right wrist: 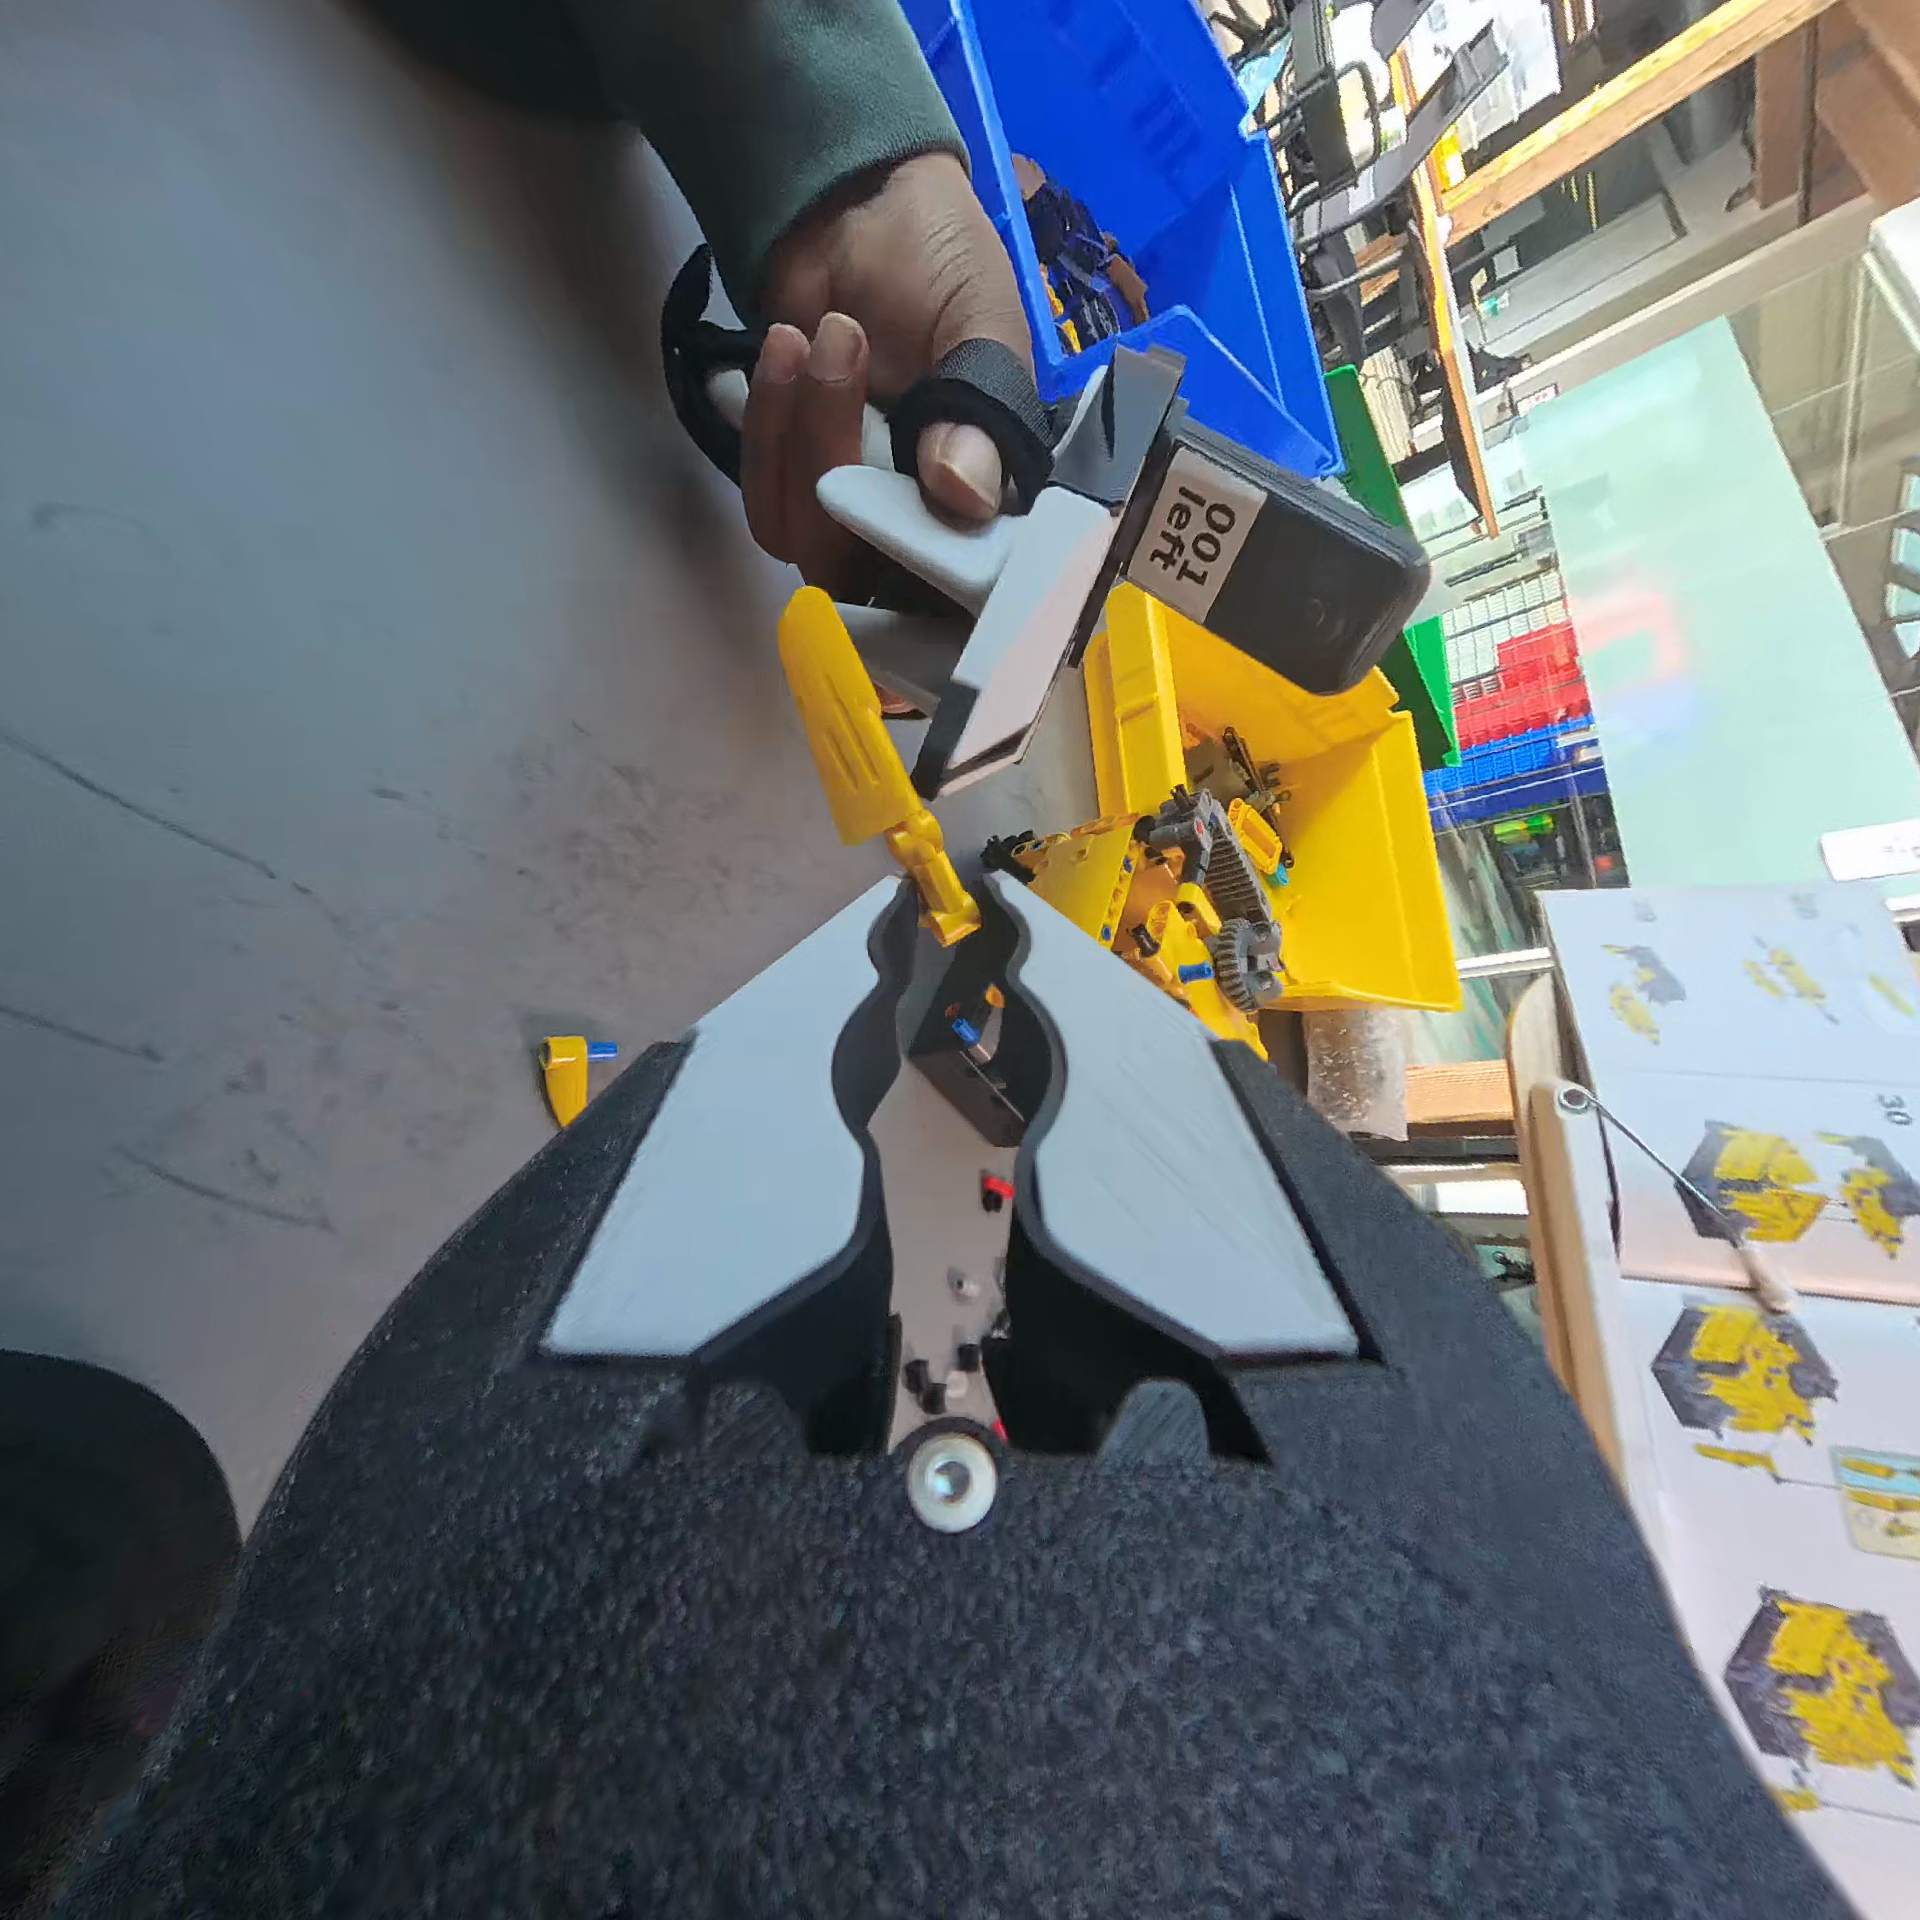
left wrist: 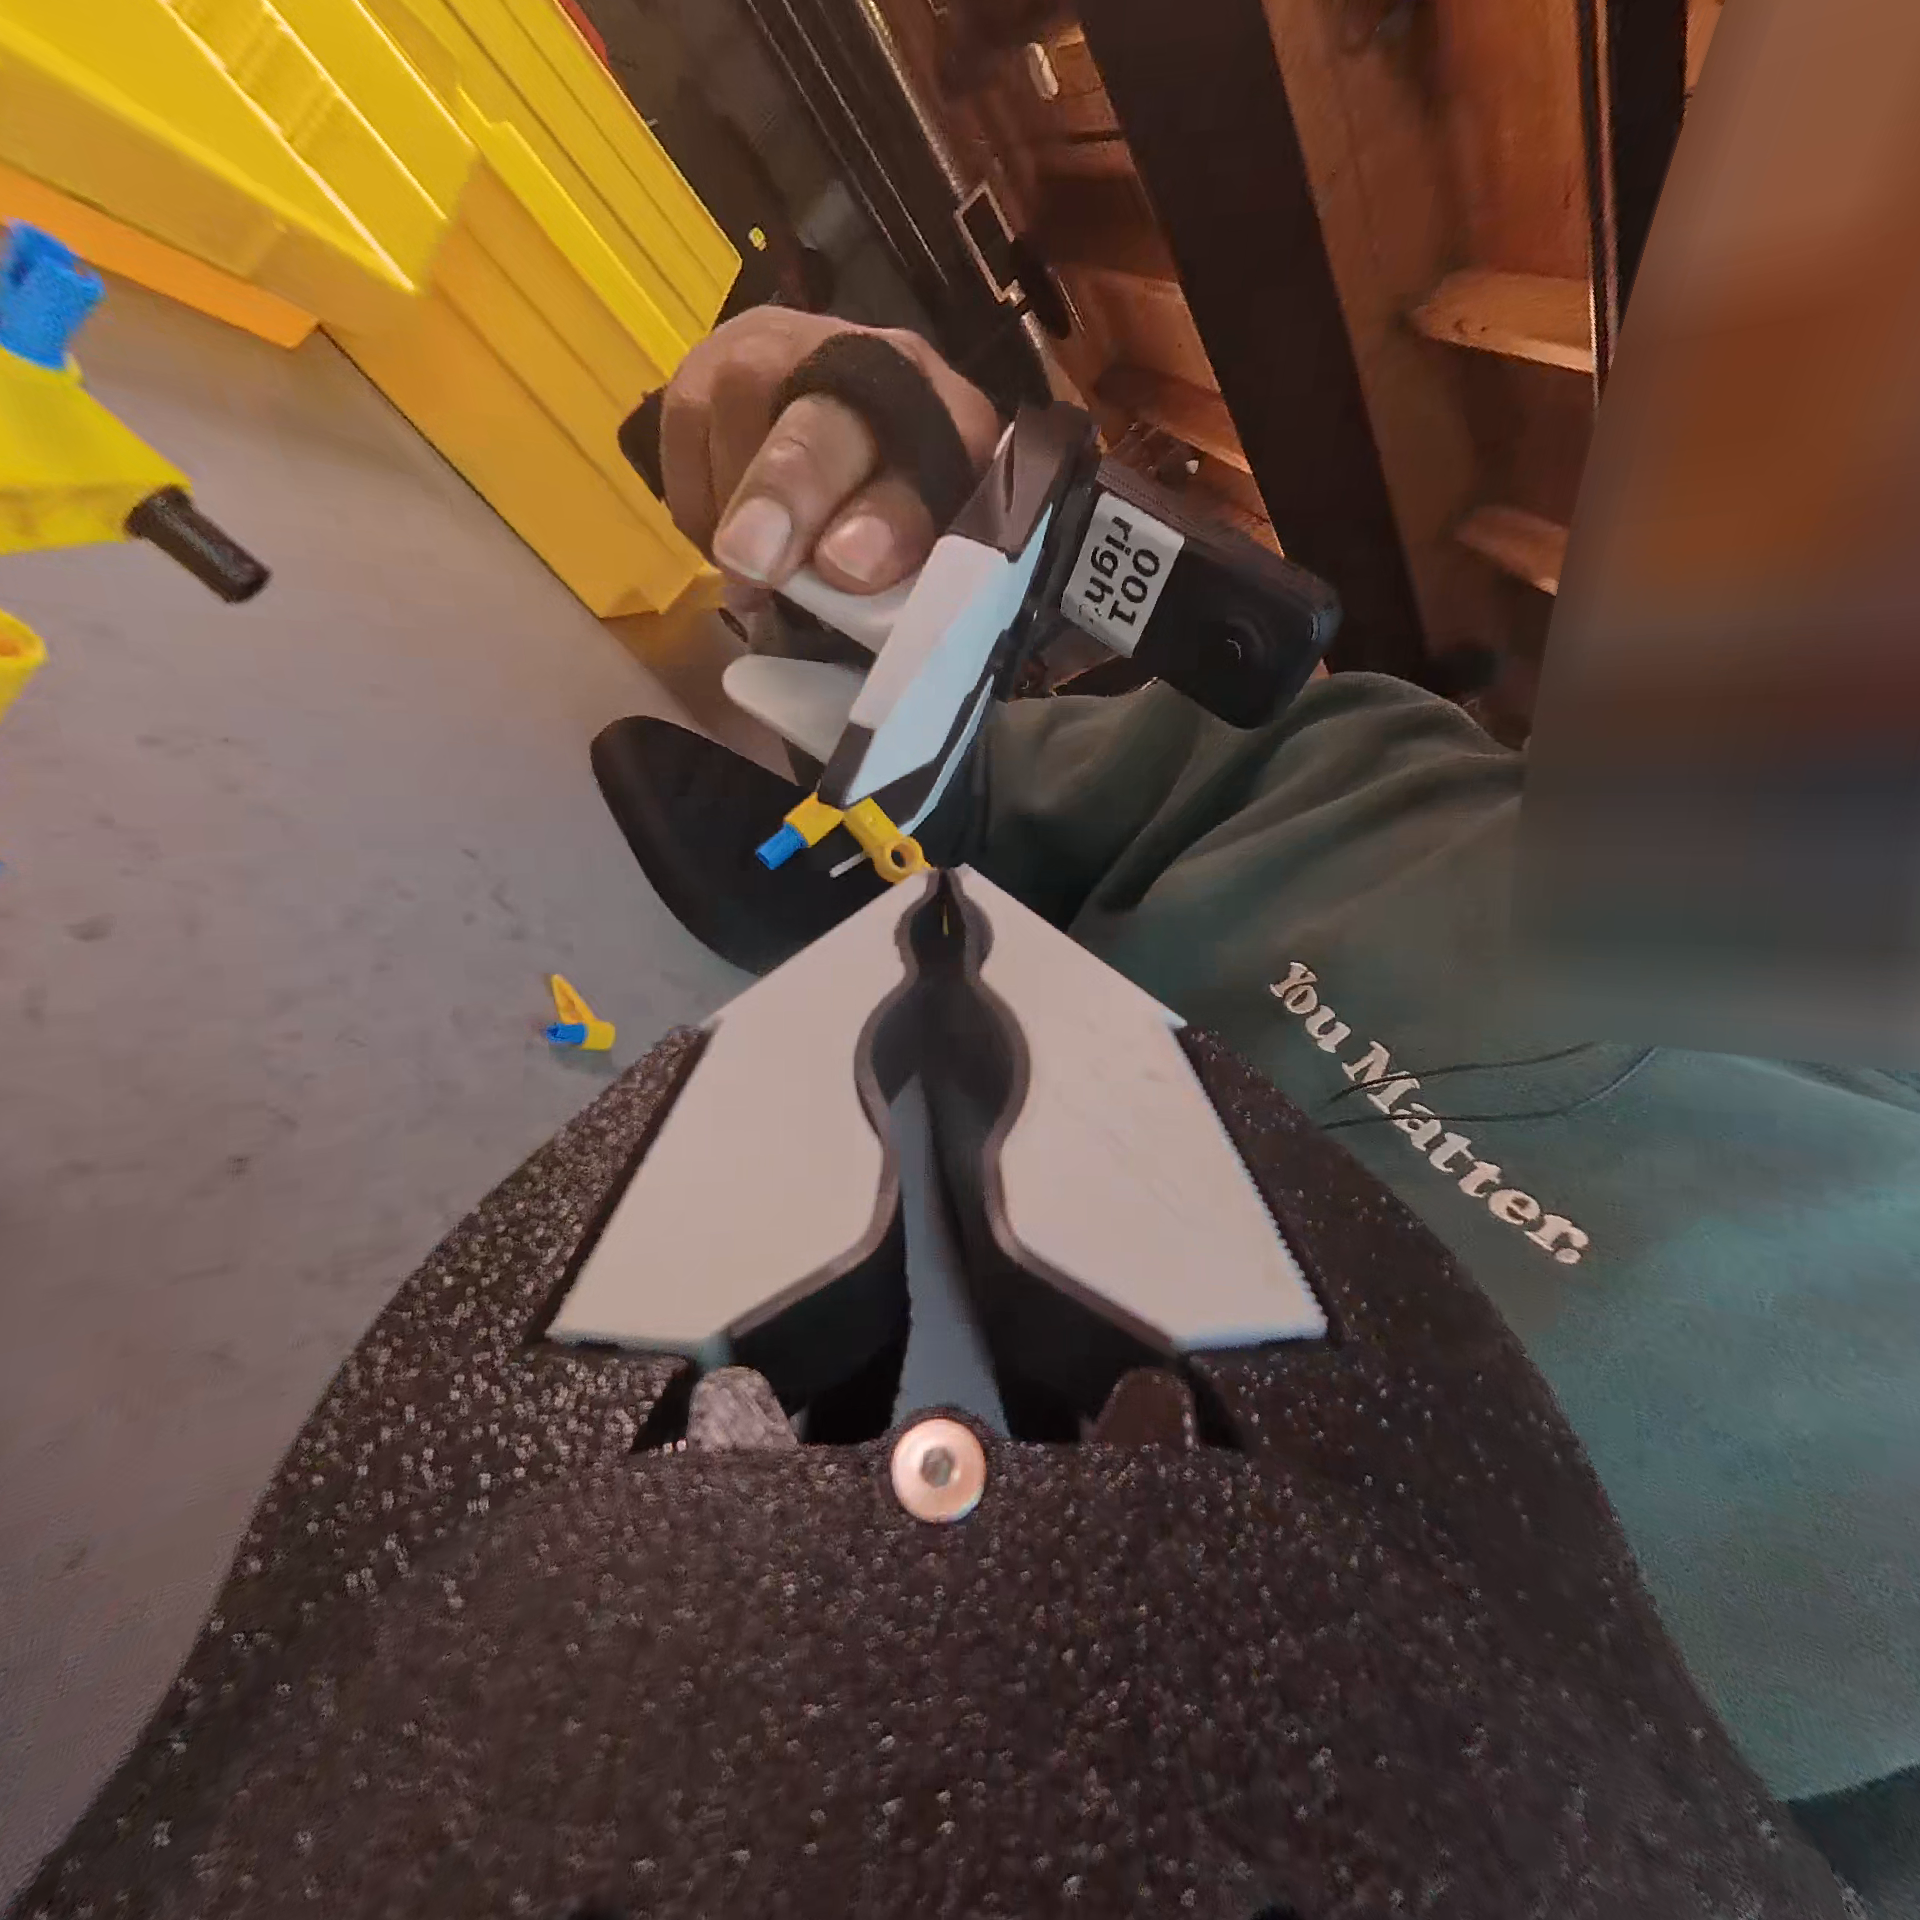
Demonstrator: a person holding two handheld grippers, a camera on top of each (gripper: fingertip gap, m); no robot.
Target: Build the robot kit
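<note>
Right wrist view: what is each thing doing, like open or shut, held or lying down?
right tool, shut on the yellow connector
left tool, shut, tip beside the yellow panel
yellow panel, up off the table, joined to the yellow connector
small yellow piece, lying loose on the table
yellow bin, open, parts inside
booklet, open

Glossy yellow plastic piece [right wrist: 940, 883], matt table [right wrist: 312, 623]
</note>
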